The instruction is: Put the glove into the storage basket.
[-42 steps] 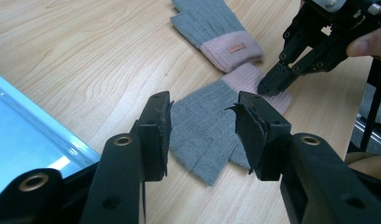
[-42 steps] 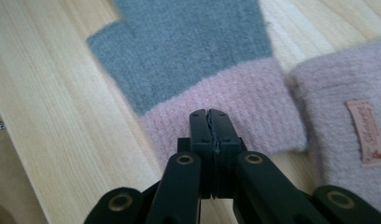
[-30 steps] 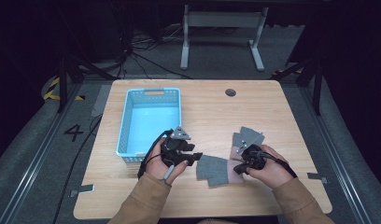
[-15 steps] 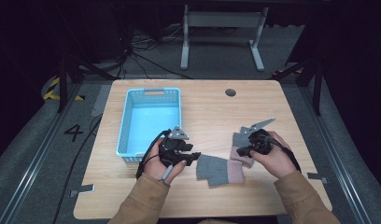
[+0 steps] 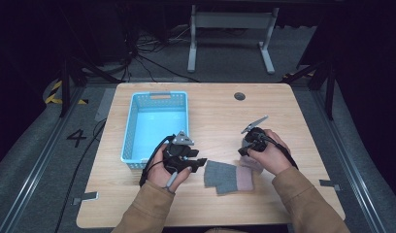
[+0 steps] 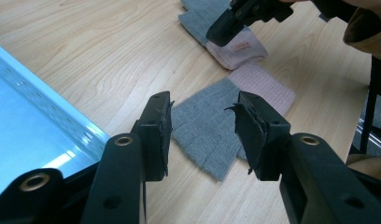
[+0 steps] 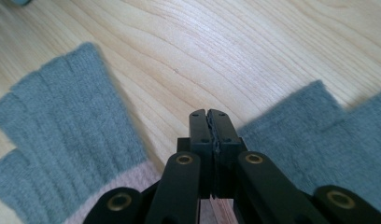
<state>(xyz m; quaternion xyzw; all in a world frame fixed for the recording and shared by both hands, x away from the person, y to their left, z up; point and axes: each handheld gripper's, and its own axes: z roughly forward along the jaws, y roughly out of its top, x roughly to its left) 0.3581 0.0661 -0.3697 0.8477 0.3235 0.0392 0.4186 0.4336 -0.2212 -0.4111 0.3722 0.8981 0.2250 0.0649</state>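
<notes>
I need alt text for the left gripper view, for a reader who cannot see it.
The left gripper, jaws open, hovers over a grey knitted fingerless glove with a pink cuff on the light wooden table. A light blue plastic basket sits left.

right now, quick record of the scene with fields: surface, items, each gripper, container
surface: wooden table
items: two grey fingerless gloves with pink cuffs, near glove flat between the hands, far glove under the right gripper
container: blue basket, nothing visible inside, at the table's left
left gripper: jaws open, nothing between the pads, aimed at the near glove's grey end
right gripper: jaws shut with nothing held, over bare wood between the two gloves
</notes>
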